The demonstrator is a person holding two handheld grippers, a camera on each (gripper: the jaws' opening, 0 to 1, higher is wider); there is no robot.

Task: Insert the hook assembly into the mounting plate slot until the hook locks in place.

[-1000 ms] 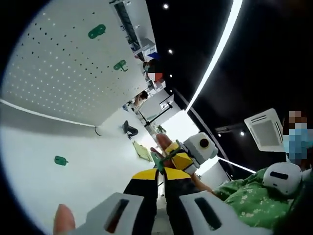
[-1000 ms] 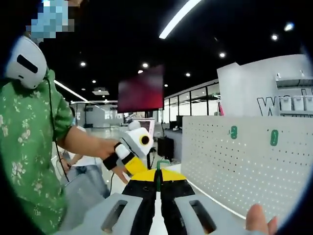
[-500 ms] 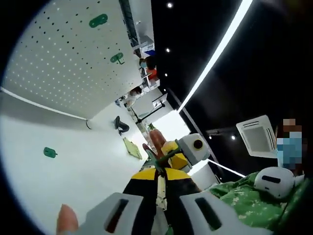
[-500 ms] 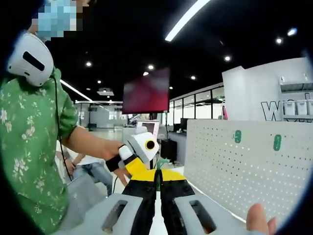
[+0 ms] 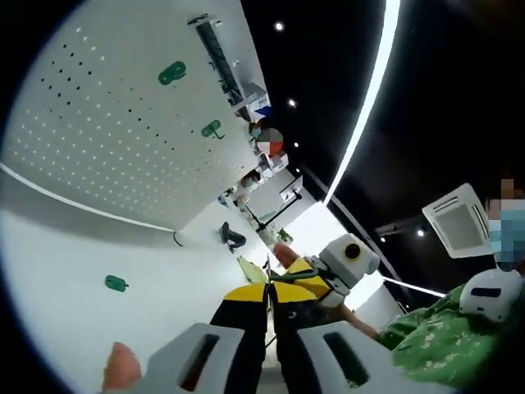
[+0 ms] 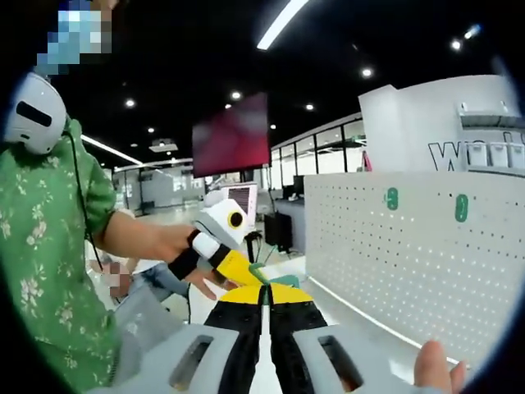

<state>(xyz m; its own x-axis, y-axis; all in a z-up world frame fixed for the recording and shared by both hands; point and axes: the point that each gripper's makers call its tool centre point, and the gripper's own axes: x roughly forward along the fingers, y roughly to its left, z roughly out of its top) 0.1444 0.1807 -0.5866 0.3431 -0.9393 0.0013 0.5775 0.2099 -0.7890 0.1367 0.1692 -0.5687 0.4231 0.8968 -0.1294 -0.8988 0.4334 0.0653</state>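
Observation:
My left gripper (image 5: 268, 288) and my right gripper (image 6: 264, 290) are held up in the air, meeting almost tip to tip. A small green hook assembly (image 6: 271, 277) sits where the tips meet. In the left gripper view it shows as a thin green edge (image 5: 267, 271) rising from my shut jaws. The right gripper (image 5: 316, 277) enters that view from the right, and the left gripper (image 6: 228, 264), held by a hand, enters the right gripper view from the left. Both pairs of jaws are shut. Another green piece (image 5: 116, 284) lies on the white table (image 5: 74, 328).
A white pegboard (image 5: 107, 139) (image 6: 410, 263) stands behind the table and carries two green plates (image 5: 171, 73) (image 5: 212, 129), also seen as plates (image 6: 392, 198) (image 6: 461, 208). A person in a green patterned shirt (image 6: 49, 246) stands close on the left. A black object (image 5: 232, 238) sits at the table's far end.
Both views have swung a little with the hands. The grippers stay tip to tip on the green piece, which now shows edge-on in the left gripper view.

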